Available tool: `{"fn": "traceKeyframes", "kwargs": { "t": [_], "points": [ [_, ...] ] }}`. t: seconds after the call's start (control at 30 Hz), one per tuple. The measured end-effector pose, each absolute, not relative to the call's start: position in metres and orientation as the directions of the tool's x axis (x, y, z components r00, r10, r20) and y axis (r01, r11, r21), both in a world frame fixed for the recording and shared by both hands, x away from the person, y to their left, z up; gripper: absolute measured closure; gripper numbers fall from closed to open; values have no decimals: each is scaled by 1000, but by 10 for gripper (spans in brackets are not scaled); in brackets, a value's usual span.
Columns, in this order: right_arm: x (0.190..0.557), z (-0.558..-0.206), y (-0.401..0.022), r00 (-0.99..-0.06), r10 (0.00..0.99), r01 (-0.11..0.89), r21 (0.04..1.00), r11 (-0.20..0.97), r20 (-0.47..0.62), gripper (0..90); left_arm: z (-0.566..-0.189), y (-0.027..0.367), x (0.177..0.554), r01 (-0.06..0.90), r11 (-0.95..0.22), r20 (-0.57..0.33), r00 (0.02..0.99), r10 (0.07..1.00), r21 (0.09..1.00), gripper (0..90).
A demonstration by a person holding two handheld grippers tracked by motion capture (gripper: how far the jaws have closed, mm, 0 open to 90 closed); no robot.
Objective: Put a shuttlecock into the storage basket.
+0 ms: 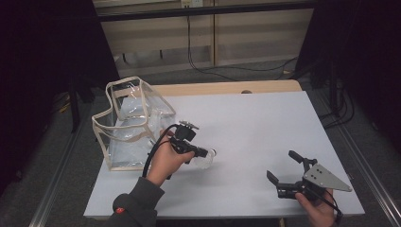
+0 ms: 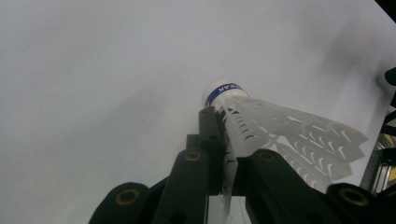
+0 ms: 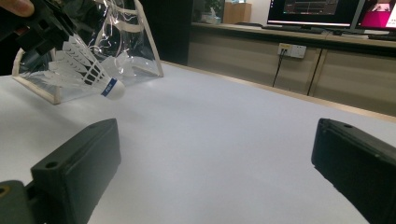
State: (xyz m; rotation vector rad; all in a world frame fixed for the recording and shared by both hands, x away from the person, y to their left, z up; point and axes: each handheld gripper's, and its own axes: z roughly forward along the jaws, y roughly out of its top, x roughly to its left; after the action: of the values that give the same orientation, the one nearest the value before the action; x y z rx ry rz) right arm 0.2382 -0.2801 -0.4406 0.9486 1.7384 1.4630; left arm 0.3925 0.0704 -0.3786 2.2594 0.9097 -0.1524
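Note:
A white shuttlecock (image 2: 261,126) with a blue band round its cork is held by its feather skirt in my left gripper (image 2: 224,144), which is shut on it just above the white table (image 1: 246,123). In the high view the shuttlecock (image 1: 206,159) hangs right of my left gripper (image 1: 201,153), close to a clear bag (image 1: 132,124) with beige trim. The right gripper view shows the shuttlecock (image 3: 86,70) in front of the bag (image 3: 121,37). My right gripper (image 1: 281,165) rests open at the table's front right, nothing between its jaws.
The clear bag stands open-topped at the table's left side. A wooden edge (image 1: 227,87) runs along the far side of the table. Cables (image 1: 198,61) lie on the floor beyond. Monitors (image 3: 317,11) stand on a bench in the background.

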Motion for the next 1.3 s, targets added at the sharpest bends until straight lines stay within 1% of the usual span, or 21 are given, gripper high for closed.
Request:
{"fn": "traceKeyframes", "kwargs": {
  "t": [0.17,1.3],
  "points": [
    [239,-440,-279,-514,857,110,988,107,-36,13,-374,70,392,639,-520,-338,756,561,566,888],
    [238,-441,-279,-516,856,107,988,116,-45,13,-367,72,392,650,-544,-361,754,549,530,890]
  ]
}}
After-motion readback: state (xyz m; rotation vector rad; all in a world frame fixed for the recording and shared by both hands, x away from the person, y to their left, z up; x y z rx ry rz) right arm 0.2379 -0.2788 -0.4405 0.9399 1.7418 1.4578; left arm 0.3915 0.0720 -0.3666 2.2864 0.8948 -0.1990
